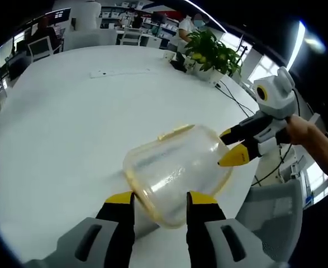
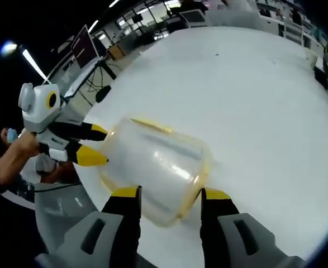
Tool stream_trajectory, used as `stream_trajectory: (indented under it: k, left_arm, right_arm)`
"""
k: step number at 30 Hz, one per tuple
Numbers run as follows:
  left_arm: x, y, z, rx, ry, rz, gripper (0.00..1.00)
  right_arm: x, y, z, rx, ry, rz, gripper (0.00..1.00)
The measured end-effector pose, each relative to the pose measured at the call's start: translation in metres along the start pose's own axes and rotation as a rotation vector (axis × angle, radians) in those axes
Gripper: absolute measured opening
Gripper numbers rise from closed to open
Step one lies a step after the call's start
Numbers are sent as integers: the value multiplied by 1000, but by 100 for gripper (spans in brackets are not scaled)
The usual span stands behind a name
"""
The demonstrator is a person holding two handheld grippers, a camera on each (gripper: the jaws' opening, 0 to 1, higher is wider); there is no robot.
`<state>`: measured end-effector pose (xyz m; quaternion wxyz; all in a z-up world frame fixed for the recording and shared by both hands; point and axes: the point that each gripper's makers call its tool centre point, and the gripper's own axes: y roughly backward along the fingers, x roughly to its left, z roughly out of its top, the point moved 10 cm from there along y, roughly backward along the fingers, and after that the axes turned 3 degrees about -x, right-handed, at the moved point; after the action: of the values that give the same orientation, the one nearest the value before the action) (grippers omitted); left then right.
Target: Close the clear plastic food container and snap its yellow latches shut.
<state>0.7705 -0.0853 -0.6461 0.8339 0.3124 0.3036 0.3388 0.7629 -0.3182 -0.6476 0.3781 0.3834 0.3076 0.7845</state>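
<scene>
Both grippers, left gripper [image 1: 160, 200] and right gripper [image 2: 170, 194], bracket the container [image 1: 175, 170] wide-jawed near the table [image 1: 69, 128] edge, probably steadying it.

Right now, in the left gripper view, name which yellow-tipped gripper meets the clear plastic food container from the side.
The right gripper, entering from the right, tips at the clear plastic container's edge. The left gripper rises from below, straddling it.
</scene>
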Motion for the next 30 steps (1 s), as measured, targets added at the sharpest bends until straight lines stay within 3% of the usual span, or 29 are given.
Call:
stream_trajectory:
  k: [15,30]
  left_arm:
    - [-3,11,-9,15,-31,14,29]
    - [-2,13,-14,4,2,11,30]
  right_arm:
    - [15,2,-7,19,17,-18,39]
    - [14,2,-14,-14,0,-1,39]
